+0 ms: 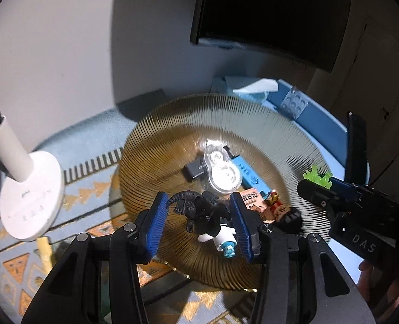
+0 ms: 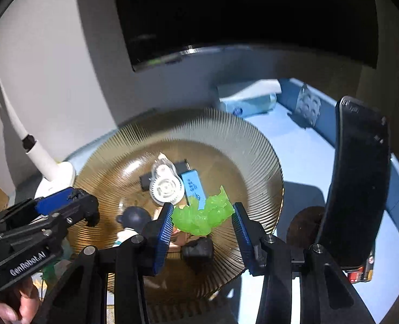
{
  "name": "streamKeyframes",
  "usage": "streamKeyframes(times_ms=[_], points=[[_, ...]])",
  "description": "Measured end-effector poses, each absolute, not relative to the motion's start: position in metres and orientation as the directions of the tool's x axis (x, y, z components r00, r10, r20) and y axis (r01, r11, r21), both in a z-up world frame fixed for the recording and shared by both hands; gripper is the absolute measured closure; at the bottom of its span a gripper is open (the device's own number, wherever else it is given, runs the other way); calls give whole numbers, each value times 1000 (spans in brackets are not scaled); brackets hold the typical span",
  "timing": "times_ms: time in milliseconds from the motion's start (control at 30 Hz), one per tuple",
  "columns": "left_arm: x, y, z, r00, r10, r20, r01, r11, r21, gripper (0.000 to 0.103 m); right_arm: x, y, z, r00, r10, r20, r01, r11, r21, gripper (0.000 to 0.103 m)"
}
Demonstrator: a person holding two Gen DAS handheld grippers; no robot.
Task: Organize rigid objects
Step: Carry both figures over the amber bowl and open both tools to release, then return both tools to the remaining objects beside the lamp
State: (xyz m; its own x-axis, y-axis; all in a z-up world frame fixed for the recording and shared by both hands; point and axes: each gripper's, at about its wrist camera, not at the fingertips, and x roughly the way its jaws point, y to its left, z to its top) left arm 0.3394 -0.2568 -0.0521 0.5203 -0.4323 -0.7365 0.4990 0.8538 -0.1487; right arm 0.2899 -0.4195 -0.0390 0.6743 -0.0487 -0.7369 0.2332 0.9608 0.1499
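Observation:
An amber ribbed glass plate [image 1: 253, 124] [image 2: 242, 140] holds a white tape dispenser [image 1: 223, 172] [image 2: 167, 186], a blue stick [image 1: 249, 174] [image 2: 194, 185], a grey block [image 1: 195, 170], small figures and a black lump [image 1: 288, 218] [image 2: 198, 251]. My left gripper [image 1: 198, 197] is shut on a black dragon-like figure [image 1: 196, 205] above the plate's near half. Under it lies a black-and-white doll [image 1: 222, 239]. My right gripper [image 2: 203, 206] is shut on a translucent green toy [image 2: 202, 216] [image 1: 317, 175] over the plate. Each gripper shows in the other's view, the right gripper [image 1: 315, 182] at the right and the left gripper [image 2: 72, 202] at the left.
A white lamp base [image 1: 29, 197] stands left of the plate on a patterned mat [image 1: 18, 267]. A blue tray [image 1: 321, 118] with a grey studded plate [image 2: 308, 105] and a tissue pack [image 2: 248, 100] lies behind. A black phone [image 2: 358, 183] stands upright at the right. A dark screen [image 1: 267, 13] hangs above.

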Motion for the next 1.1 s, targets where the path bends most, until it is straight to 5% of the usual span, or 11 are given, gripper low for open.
streamKeyframes(times_ms=[267,400,833,1100], points=[[353,-266,-62,498,-434,-750,488,856,-172,53,304,-428,-49,663,-13,-749,223,958,181,60],[355,-248,-44,506,-464,-727,461,858,-227,37,295,-433,-29,713,-29,-701,227,955,191,41],[274,-133,57,696,-456,-555,390,889,-240,35,221,-422,41,819,-2,-573,192,943,272,40],[229,-64,81,768,-396,-504,316,918,-238,26,190,-366,64,836,66,-545,88,964,252,40]])
